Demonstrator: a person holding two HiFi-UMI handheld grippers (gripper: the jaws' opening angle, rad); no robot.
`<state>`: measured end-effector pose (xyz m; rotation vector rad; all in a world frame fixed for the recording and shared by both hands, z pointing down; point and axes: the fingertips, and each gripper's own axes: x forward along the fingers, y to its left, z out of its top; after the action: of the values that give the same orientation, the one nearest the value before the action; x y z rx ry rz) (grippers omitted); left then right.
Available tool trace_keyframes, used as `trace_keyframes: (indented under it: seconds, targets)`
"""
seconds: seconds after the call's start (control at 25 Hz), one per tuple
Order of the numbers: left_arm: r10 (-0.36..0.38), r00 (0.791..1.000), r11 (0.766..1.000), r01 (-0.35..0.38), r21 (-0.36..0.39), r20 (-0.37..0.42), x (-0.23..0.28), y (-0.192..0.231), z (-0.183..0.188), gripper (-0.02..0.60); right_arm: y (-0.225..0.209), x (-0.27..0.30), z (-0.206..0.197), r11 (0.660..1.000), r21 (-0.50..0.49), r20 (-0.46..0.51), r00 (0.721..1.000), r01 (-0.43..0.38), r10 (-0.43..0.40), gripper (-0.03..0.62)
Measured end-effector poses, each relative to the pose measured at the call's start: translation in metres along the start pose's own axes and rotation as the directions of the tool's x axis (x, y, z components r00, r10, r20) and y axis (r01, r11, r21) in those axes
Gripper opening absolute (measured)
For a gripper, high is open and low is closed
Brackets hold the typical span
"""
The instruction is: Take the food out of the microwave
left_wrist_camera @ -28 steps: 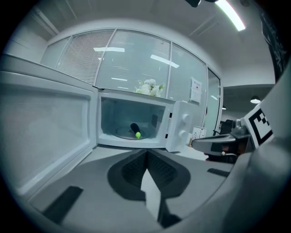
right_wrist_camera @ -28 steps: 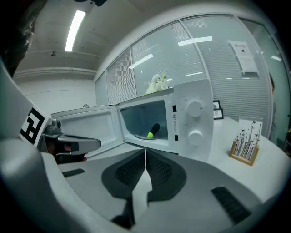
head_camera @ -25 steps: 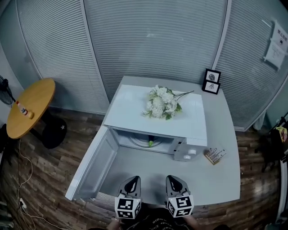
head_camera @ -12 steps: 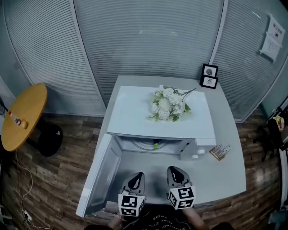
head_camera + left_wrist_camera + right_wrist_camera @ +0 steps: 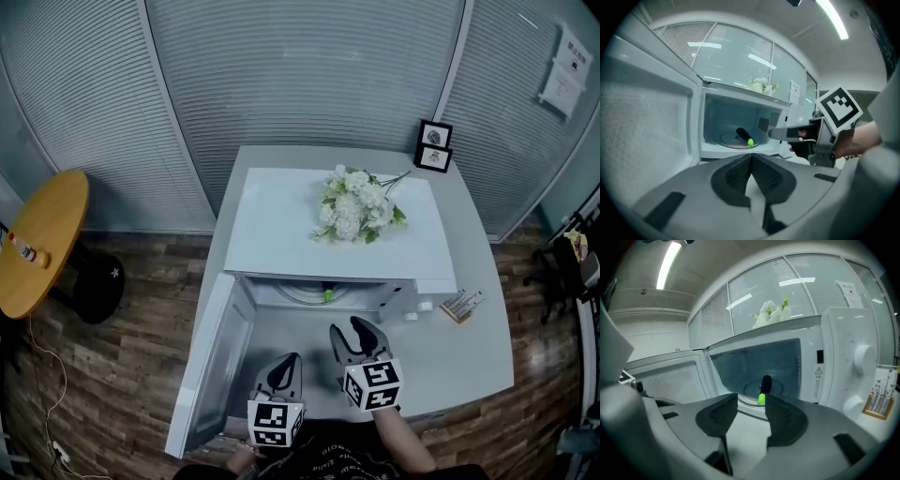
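**Right gripper lined up on the food, door wide open**

At the left, the microwave door [image 5: 211, 366] stood swung fully out. Just beside it the left gripper [image 5: 751, 158] hung low over the near edge of the table [image 5: 459, 366], its jaws clenched together on nothing. Further in, the food [image 5: 763, 386], a dark oblong piece with a bright green tip, lay untouched on the glass turntable [image 5: 723, 139] inside the microwave [image 5: 281, 220]. The right gripper [image 5: 751, 400] was ahead of the left one and outside the cavity. Its jaws had just been opening and stood apart and empty, with the food framed in the gap beyond them.

The reach in looked like the step in hand. It would go best low and level, clear of the control knobs [image 5: 863, 356] at the right. The jaws should straddle the dark body, not the green tip, and close only once both pads flanked it, since it might roll on the glass.

What kind of food it was could not be made out. From the head view, little beyond its green end showed under the microwave's top.
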<state>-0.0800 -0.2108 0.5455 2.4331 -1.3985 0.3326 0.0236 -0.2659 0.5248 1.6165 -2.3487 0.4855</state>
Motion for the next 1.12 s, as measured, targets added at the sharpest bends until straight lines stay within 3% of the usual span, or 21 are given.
trace_keyframes:
  seconds: [0.12, 0.48, 0.68, 1.12]
  targets:
    - [0.017, 1.000, 1.000, -0.017, -0.006, 0.000, 0.001, 0.003, -0.003, 0.008, 0.001, 0.014, 0.003, 1.000, -0.003, -0.005, 1.000, -0.007, 0.007, 0.193]
    - [0.059, 0.998, 0.998, -0.060, -0.026, -0.033, -0.003, 0.018, -0.009, 0.008, -0.007, 0.057, 0.017, 0.999, -0.024, -0.038, 0.999, 0.028, -0.029, 0.202]
    - [0.057, 0.997, 0.998, -0.058, -0.021, -0.057, -0.002, 0.020, -0.013, 0.008, -0.017, 0.082, 0.021, 0.997, 0.017, -0.050, 0.996, 0.070, -0.069, 0.202]
    - [0.043, 0.994, 0.998, -0.048, -0.040, -0.105, -0.004, 0.024, -0.026, 0.008, -0.034, 0.119, 0.022, 0.993, -0.012, -0.096, 0.988, 0.117, -0.118, 0.207]
